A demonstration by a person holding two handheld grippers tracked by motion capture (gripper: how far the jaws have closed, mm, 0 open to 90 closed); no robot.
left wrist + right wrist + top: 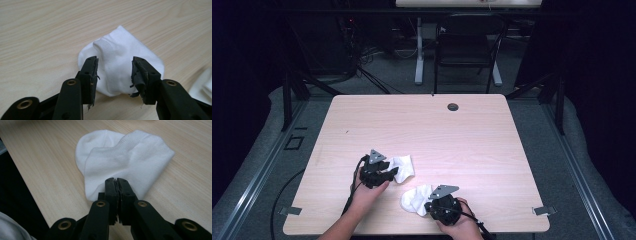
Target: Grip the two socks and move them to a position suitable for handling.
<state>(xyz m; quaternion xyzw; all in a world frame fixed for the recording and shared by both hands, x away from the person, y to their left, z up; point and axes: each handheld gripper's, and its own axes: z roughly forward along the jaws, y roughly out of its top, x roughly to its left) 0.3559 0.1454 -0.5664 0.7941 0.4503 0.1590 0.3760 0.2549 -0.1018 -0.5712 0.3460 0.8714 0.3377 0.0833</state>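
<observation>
The right gripper (pixel 117 185) was clamped on one soft, light sock (pixel 120 160); the left gripper (pixel 114 72) was spread around another sock's (pixel 120 62) six-o'clock edge, judged limp, best pinched at its cuff.

Lab, black curtains (pixel 242 60), floor cables (pixel 372 55)

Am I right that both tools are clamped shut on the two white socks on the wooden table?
Only partly. The right tool is shut on its sock, but the left gripper view shows the left tool open, its jaws astride the other sock without pressing it.
</observation>
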